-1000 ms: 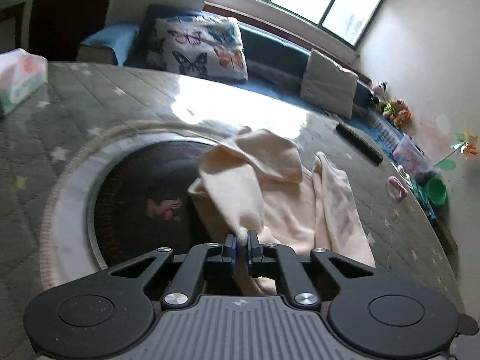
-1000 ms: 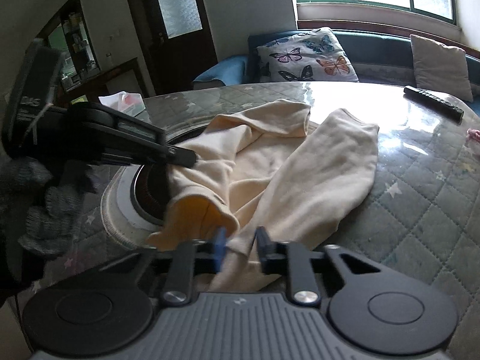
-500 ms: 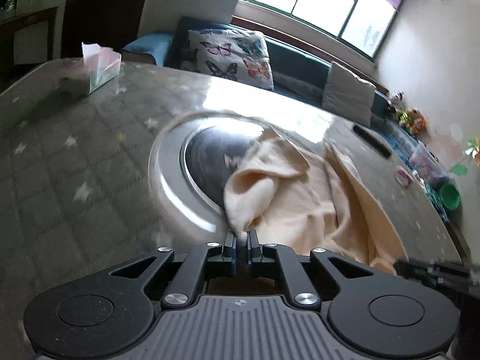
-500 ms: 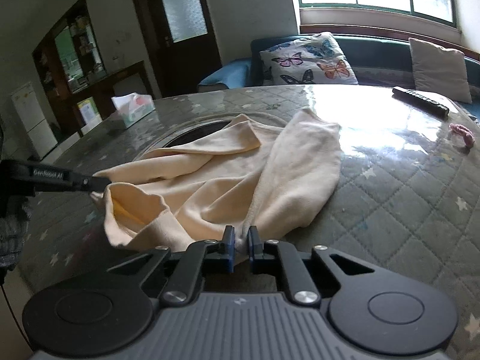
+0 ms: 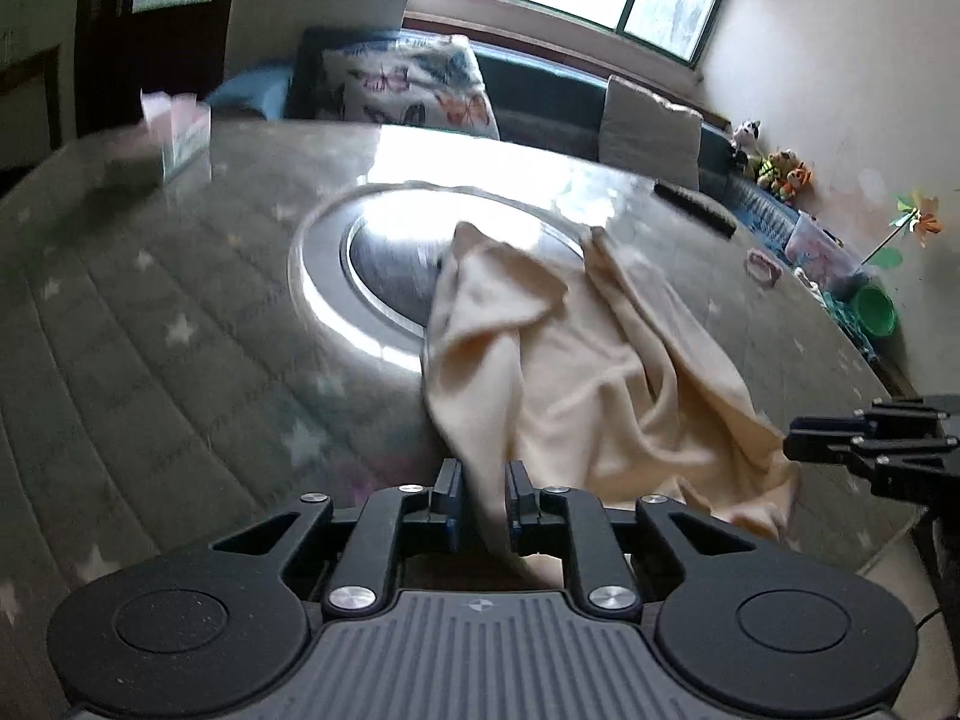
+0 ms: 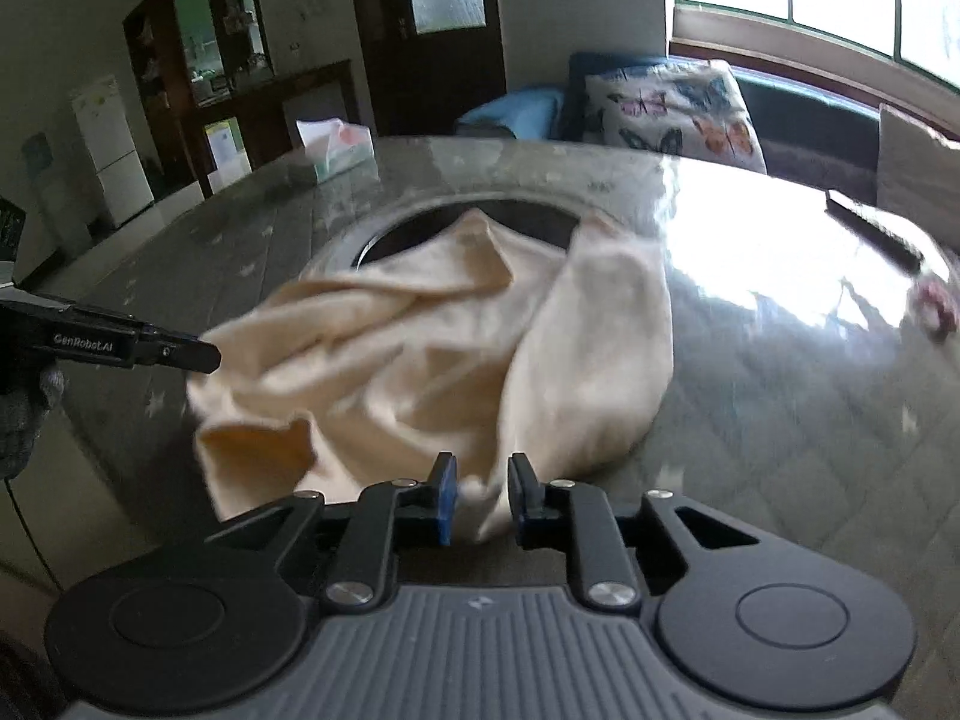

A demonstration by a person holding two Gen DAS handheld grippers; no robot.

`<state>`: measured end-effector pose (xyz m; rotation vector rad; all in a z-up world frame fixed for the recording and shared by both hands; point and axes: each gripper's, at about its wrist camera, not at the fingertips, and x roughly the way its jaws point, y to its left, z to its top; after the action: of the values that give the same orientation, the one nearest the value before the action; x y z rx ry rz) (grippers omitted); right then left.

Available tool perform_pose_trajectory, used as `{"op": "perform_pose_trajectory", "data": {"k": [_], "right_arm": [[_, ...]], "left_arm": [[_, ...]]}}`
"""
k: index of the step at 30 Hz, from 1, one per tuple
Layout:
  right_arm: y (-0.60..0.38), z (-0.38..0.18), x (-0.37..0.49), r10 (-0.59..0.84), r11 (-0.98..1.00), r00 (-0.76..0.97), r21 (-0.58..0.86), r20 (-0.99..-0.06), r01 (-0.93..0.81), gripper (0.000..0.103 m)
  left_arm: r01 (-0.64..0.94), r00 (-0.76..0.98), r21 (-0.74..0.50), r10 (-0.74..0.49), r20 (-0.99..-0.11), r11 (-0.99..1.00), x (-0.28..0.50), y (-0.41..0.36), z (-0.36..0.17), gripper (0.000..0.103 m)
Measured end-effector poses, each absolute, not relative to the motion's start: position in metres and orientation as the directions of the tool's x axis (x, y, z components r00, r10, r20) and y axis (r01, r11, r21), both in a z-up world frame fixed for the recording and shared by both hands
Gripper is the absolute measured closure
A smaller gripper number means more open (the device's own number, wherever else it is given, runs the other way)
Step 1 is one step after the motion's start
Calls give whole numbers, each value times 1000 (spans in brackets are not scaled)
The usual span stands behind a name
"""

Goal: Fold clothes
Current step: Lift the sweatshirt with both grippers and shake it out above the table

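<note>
A cream garment [image 5: 576, 372] lies crumpled on the round table [image 5: 150, 330], partly over its dark centre disc, with its near edge hanging off the table rim. My left gripper [image 5: 480, 492] has a strip of that cloth between its jaws. They are opening and no longer pinch it. My right gripper [image 6: 480, 498] is likewise opening around another corner of the garment [image 6: 432, 348], with gaps beside the cloth. Each gripper shows in the other's view: the right gripper [image 5: 798, 438] at the garment's right corner, the left gripper [image 6: 204, 354] at its left corner.
A tissue box [image 6: 336, 144] stands at the table's far left. A black remote [image 5: 696, 204] and a small pink item [image 5: 762, 267] lie at the far right. Behind the table is a sofa with a butterfly cushion [image 5: 408, 84]. A gloved hand [image 6: 24, 408] holds the left gripper.
Both grippers drew back toward the near table edge, dragging the garment with them and spreading its near edge. Their jaws, pinched on the cloth half a second ago, have now parted.
</note>
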<state>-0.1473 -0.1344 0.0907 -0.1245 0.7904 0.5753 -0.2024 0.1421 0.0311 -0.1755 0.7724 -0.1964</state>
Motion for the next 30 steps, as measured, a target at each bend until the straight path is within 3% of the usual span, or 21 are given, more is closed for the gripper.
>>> {"op": "perform_pose_trajectory", "data": {"k": [2,8,24,30], "right_arm": [[-127,94,-131,436,842,578,86,-690,-533,81],[-106,93,-66,398,870,635,53,-662,-490,79],[-65,49,36,301,910,661,-1,-688,-415,80],[-77,47,33,304,913,664,10,-684,-407,99]], "left_arm": [[107,714,-218,-228,-662,970,-187,142,38,72],[107,750,-165,-189,-634,980,-133,128,50,62],[281,700,-12,-213,-681,960,39,53,29,63],[301,674,11,-204,-710,954,66,37,11,63]]}}
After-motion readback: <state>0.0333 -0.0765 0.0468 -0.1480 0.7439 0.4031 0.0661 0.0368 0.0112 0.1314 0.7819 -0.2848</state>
